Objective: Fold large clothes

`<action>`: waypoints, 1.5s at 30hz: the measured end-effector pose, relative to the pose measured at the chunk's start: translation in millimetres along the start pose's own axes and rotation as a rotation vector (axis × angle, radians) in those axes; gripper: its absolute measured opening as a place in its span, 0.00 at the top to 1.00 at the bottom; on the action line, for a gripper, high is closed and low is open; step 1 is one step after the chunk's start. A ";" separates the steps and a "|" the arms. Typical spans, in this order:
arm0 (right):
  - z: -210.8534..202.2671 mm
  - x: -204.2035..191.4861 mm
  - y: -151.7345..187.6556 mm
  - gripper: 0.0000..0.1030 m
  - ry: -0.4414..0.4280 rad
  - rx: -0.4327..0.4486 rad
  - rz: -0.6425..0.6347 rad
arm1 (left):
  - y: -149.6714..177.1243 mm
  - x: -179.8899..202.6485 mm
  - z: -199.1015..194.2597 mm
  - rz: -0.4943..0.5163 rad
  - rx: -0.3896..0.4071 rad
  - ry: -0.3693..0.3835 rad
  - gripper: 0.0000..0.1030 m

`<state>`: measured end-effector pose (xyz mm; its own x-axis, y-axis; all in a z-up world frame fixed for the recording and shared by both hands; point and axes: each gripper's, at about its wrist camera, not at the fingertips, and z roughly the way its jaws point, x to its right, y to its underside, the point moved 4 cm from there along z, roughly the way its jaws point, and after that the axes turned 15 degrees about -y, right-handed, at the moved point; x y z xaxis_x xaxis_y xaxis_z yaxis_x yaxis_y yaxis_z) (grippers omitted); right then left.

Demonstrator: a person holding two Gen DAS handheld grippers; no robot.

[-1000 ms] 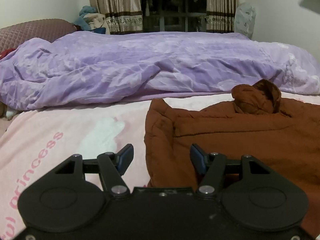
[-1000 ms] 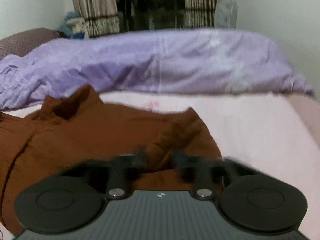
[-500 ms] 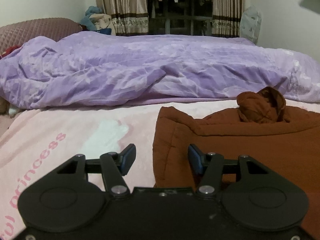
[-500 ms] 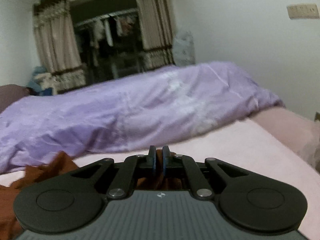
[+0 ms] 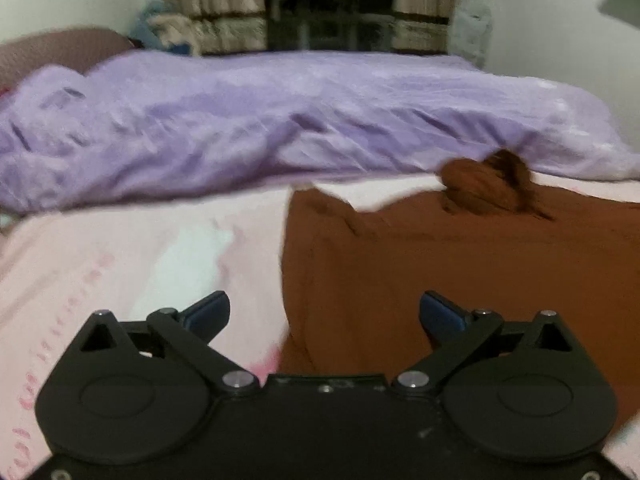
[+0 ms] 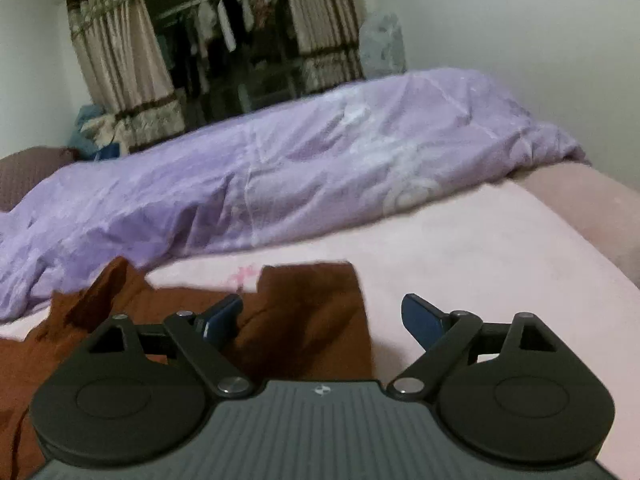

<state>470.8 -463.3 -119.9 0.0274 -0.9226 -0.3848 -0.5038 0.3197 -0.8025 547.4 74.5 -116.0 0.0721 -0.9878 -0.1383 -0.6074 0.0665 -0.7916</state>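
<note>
A large brown padded garment lies spread on the pink bedsheet, with a bunched lump at its far edge. My left gripper is open wide and empty, above the garment's left edge. In the right wrist view the garment's right corner lies flat on the sheet. My right gripper is open and empty just above that corner.
A rumpled purple duvet lies across the far half of the bed and also shows in the right wrist view. A brown pillow is at far left. Curtains and a wall lie beyond.
My right gripper was shut on the garment's corner half a second ago; it has opened and the corner now lies on the sheet. My left gripper has opened wider.
</note>
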 end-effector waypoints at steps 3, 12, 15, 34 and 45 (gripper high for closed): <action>-7.0 -1.1 16.2 0.00 0.023 -0.123 -0.037 | 20.3 -8.4 -11.2 -0.018 -0.071 0.095 0.00; -80.8 -3.8 53.9 0.00 0.009 -0.013 -0.007 | 52.2 -30.8 -29.7 -0.152 -0.185 0.186 0.00; -99.4 7.2 54.6 0.00 0.000 0.023 0.036 | 62.5 -32.0 -46.0 -0.126 -0.160 0.199 0.00; -100.7 -22.6 47.5 0.72 -0.337 -0.011 0.219 | 31.8 -31.8 -77.9 -0.316 -0.094 0.254 0.78; -179.6 -45.7 79.3 0.71 -0.255 -0.111 0.216 | 88.6 -59.8 -181.7 -0.255 -0.169 0.267 0.73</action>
<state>274.5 -434.6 -84.1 0.1177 -0.7482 -0.6530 -0.6122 0.4630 -0.6409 345.5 113.8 -69.7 0.0430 -0.9730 0.2268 -0.7199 -0.1875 -0.6682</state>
